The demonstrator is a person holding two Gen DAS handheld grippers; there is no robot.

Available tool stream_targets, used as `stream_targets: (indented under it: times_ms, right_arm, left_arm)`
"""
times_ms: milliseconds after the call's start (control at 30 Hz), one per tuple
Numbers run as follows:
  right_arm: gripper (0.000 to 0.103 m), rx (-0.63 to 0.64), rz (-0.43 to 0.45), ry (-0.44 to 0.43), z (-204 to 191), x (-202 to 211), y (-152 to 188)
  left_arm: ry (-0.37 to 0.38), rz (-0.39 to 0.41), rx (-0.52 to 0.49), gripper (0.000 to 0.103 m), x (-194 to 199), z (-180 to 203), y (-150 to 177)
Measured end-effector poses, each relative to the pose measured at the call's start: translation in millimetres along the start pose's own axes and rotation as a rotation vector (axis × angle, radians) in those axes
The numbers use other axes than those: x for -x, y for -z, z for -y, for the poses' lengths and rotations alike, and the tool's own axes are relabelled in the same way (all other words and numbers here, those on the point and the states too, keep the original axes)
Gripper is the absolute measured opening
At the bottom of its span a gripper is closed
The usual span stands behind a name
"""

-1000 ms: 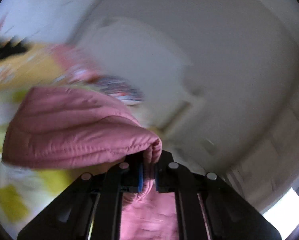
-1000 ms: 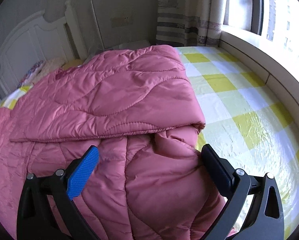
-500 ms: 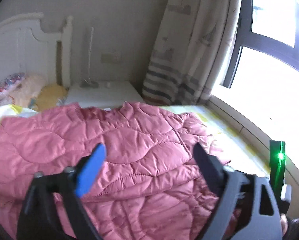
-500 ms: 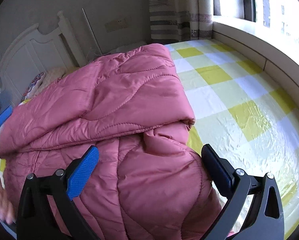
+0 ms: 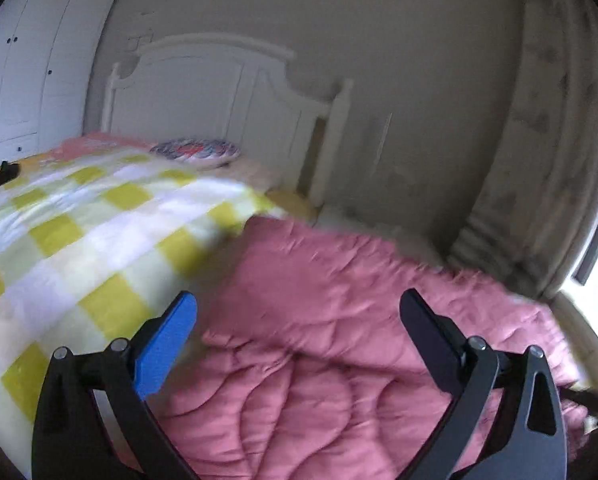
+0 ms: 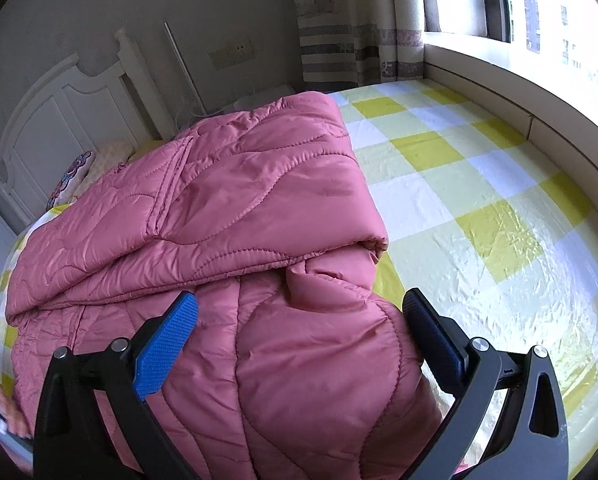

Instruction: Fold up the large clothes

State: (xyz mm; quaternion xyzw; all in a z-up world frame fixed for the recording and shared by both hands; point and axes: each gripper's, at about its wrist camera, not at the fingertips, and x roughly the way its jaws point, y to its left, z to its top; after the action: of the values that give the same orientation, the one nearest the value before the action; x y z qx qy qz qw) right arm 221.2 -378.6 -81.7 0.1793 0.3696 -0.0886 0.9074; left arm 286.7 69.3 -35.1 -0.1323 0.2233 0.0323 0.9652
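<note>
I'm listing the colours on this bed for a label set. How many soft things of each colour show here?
Pink: 1, the quilted jacket
Yellow and white check: 1, the bedsheet
Multicoloured: 1, the patterned pillow
Total: 3

The pink quilted coat is motion-blurred in the left view, its lower part cut off.

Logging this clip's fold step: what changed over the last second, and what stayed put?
The left tongs let go of the jacket: a second ago they pinched a fold of it held up; now they are opening wide above it, nothing gripped, and the view has swung toward the headboard. The flap they carried now lies folded over the jacket. The right tongs stayed open, hovering over the jacket's near end on the bed.
</note>
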Motion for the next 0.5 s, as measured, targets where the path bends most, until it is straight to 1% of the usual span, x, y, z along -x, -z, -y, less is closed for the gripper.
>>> stream_targets:
  times_ms: [33, 100, 200, 300, 333, 433, 500]
  right_arm:
    - [0.098, -0.001, 0.015, 0.000, -0.4, 3.3, 0.6]
    - [0.098, -0.006, 0.078, -0.007, -0.3, 14.9, 1.0]
    - [0.098, 0.036, 0.140, 0.001, -9.9, 28.1, 1.9]
    - [0.097, 0.099, 0.146, -0.012, -30.4, 33.0, -1.2]
    - [0.096, 0.115, 0.141, -0.022, -36.6, 33.6, -2.9]
    - [0.096, 0.196, 0.121, -0.020, -68.1, 30.1, -15.7]
    - [0.096, 0.237, 0.141, -0.019, -91.6, 27.8, -27.4]
  left_arm:
    - [0.012, -0.020, 0.006, 0.101, -2.4, -4.6, -2.1]
    - [0.014, -0.001, 0.001, 0.101, 0.2, -1.9, -1.5]
    - [0.031, -0.014, -0.054, 0.101, 2.8, 4.7, 3.6]
    - [0.046, -0.056, -0.105, 0.101, -5.0, 12.0, 7.3]
    - [0.049, -0.071, -0.109, 0.101, -0.7, 11.7, 11.2]
    - [0.046, -0.126, -0.094, 0.101, -5.1, 5.6, 13.4]
    - [0.041, -0.148, -0.072, 0.101, -10.0, 1.6, 13.6]
